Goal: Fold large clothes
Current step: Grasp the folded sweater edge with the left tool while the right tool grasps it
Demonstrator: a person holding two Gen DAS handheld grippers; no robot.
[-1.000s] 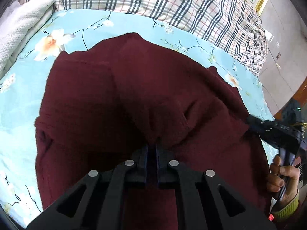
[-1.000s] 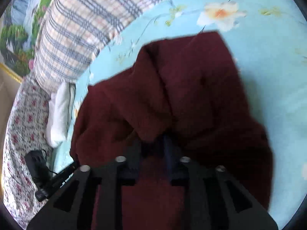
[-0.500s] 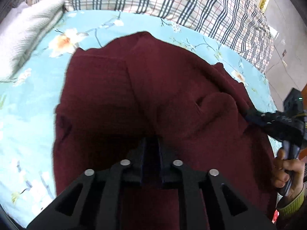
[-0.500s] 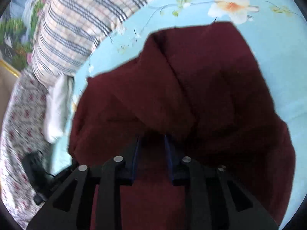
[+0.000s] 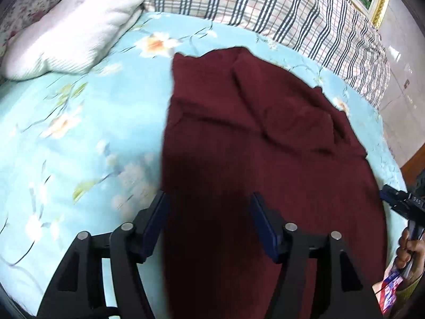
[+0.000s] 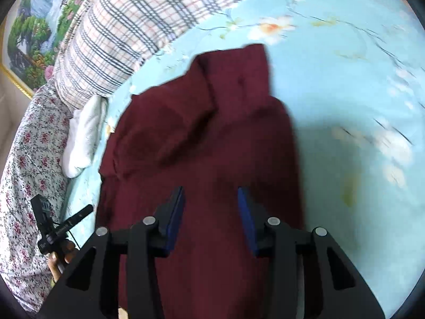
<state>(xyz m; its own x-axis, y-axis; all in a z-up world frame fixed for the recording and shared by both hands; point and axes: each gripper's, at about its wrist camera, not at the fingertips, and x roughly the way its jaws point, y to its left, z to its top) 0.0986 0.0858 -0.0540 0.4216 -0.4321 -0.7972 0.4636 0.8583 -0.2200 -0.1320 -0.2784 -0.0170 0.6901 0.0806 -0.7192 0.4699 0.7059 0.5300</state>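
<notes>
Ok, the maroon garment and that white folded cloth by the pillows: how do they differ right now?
The maroon garment is dark, large and spread over the middle of the floral sheet, with loose creases at its far end; the white folded cloth is pale, smaller and bunched at the sheet's edge beside the plaid pillow. The garment lies under both grippers, whose jaws are opening clear of it; the white cloth is away from them. Both rest on the bed.

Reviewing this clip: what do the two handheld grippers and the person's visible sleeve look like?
Both the left gripper and right gripper are matte black, with angular cut-out linkages, round silver pivot pins and dark blue pads on the fingers. Beside the right hand shows an olive ribbed cuff.
</notes>
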